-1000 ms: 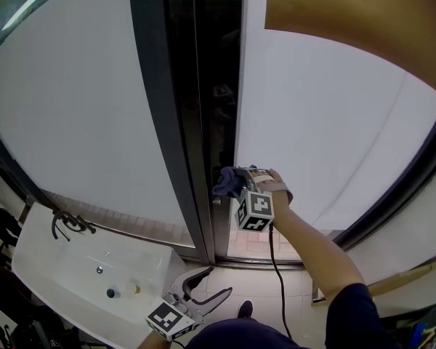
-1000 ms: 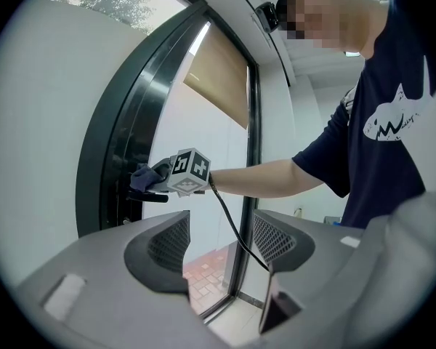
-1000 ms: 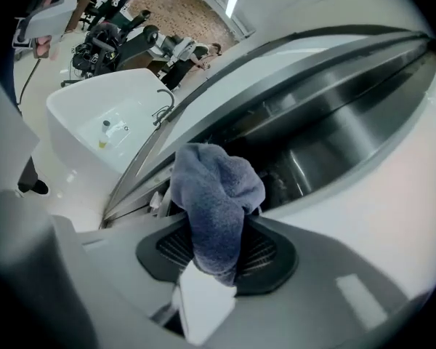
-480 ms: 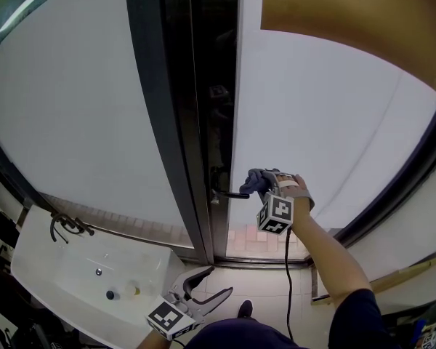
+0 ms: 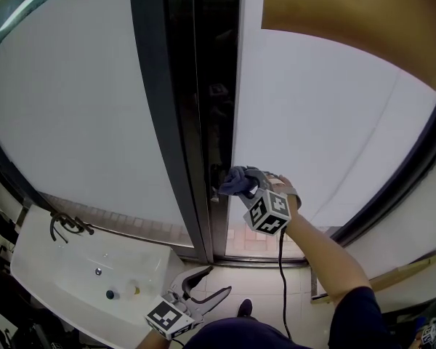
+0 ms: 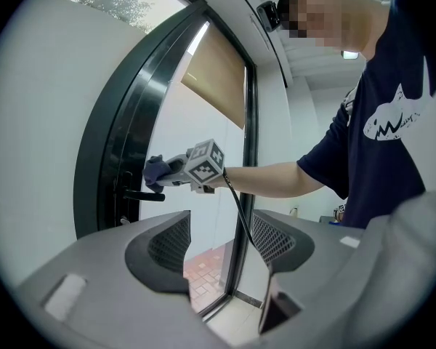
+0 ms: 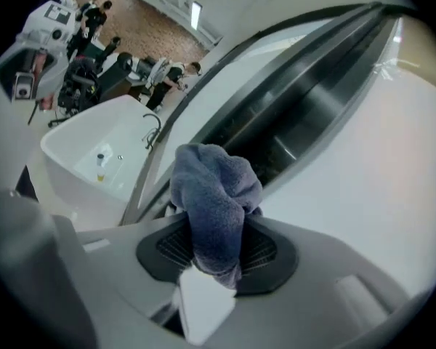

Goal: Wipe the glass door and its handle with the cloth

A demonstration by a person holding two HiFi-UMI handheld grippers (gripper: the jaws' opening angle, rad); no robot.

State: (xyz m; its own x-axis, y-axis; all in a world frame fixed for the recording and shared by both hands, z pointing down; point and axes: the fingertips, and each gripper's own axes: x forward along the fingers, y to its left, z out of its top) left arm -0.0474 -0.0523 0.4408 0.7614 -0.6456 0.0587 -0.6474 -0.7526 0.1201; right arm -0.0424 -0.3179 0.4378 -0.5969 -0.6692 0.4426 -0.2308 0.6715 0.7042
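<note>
My right gripper (image 5: 243,185) is shut on a bunched blue-grey cloth (image 5: 234,181), held at the black lever handle (image 5: 217,190) of the glass door (image 5: 327,122). In the left gripper view the cloth (image 6: 154,171) sits just above the handle (image 6: 142,195); I cannot tell whether they touch. The right gripper view shows the cloth (image 7: 214,202) standing up between the jaws of the right gripper (image 7: 216,249), with the dark door frame (image 7: 298,115) behind. My left gripper (image 5: 216,282) hangs low near the person's body, open and empty; in its own view the left gripper (image 6: 219,238) has nothing between its jaws.
A white washbasin (image 5: 73,267) with a black tap (image 5: 65,224) stands at the lower left, a small bottle (image 5: 133,289) in it. A tan roller blind (image 5: 363,13) covers the door's upper right. A black cable (image 5: 280,260) hangs from the right gripper. Tiled floor lies below.
The right gripper slid right along the handle with the cloth, then came back left to the handle's inner end. The left gripper stayed put.
</note>
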